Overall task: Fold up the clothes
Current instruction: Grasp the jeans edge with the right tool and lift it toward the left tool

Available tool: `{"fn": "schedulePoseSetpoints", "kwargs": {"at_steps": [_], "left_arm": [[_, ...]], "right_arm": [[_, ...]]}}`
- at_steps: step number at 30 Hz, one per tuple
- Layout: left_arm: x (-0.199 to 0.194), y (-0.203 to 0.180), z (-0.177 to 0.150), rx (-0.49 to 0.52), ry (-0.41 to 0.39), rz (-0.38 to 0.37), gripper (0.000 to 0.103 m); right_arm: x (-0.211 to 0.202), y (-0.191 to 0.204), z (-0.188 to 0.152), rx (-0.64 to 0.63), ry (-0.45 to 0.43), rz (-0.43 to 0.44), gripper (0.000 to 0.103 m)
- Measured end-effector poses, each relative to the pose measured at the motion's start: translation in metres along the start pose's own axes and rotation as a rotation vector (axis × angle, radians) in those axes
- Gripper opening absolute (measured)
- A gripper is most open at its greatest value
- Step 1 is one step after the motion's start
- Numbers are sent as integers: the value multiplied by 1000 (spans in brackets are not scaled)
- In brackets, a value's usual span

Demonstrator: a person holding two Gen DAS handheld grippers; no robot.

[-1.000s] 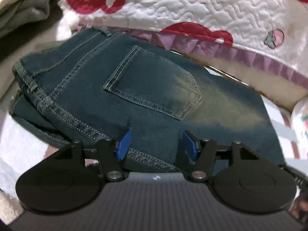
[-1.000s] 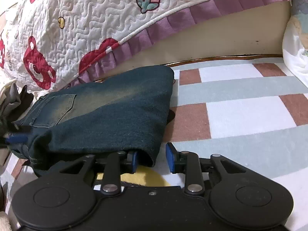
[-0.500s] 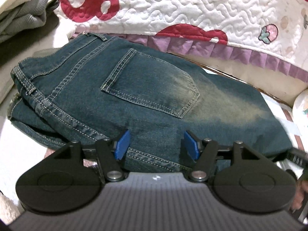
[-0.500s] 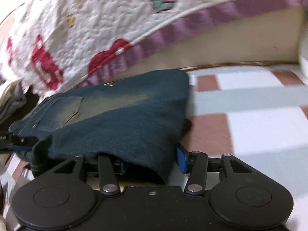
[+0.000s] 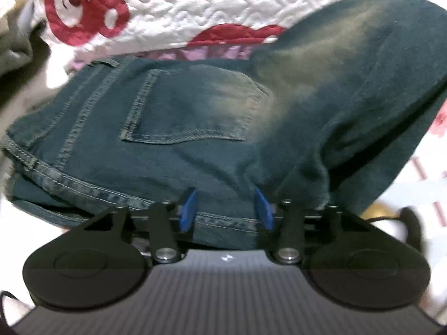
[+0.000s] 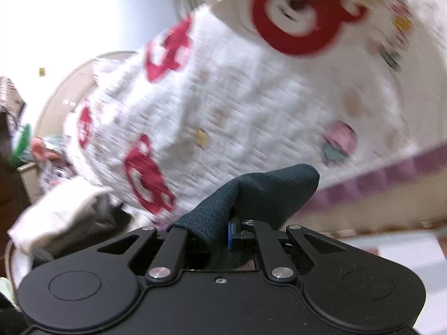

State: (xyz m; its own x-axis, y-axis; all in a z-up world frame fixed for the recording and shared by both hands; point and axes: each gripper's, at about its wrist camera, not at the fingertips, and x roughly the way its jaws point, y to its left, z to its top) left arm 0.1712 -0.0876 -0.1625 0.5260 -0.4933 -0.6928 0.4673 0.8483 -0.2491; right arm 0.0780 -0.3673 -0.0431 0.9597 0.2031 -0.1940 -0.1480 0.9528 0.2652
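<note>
Right gripper point(image 6: 220, 234): jaws closed on a raised fold of the jeans point(image 5: 195, 128). Left gripper point(image 5: 225, 205): jaws parted, straddling the waistband edge, gripping nothing. Jeans lie before the quilt point(image 5: 212, 8). Risk: thick denim slipping free mid-lift would collapse the fold.

Left gripper point(image 5: 225, 206): its 2 blue pads point(image 5: 187, 206) stand apart, with the near hem edge of the folded jeans point(image 5: 173, 128) between them. Back pocket point(image 5: 192, 106) faces up. Right portion of the jeans is raised, arching over. Quilted bear-print cover point(image 5: 178, 8) lies behind.
</note>
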Motion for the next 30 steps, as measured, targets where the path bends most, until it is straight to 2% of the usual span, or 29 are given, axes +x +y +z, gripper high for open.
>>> {"fn": "schedulePoseSetpoints", "kwargs": {"at_steps": [2, 6, 8, 9, 13, 15, 18, 25, 30], "left_arm": [[-7, 0, 1, -44, 10, -74, 35], [-25, -31, -7, -86, 58, -144, 35], [-22, -57, -10, -36, 104, -189, 36], [-15, -63, -15, -22, 127, -186, 37], [13, -87, -36, 30, 215, -171, 39], [12, -75, -38, -24, 234, -206, 41], [2, -52, -28, -119, 202, -236, 46], [-23, 4, -17, -283, -8, -185, 49], [-41, 44, -9, -400, -159, -148, 49]], "right_arm": [[-6, 12, 12, -8, -26, 14, 9], [-46, 22, 32, -27, -59, -43, 8], [-70, 24, 39, -58, -69, -76, 8], [-80, 23, 40, -77, -69, -96, 8], [-87, 11, 27, -123, 39, -203, 9], [-80, 5, 12, -106, 80, -214, 9], [-68, 8, 7, -115, 91, -195, 9], [-44, 33, 18, -177, 83, -69, 9], [-4, 64, 21, -247, 108, 53, 9]]}}
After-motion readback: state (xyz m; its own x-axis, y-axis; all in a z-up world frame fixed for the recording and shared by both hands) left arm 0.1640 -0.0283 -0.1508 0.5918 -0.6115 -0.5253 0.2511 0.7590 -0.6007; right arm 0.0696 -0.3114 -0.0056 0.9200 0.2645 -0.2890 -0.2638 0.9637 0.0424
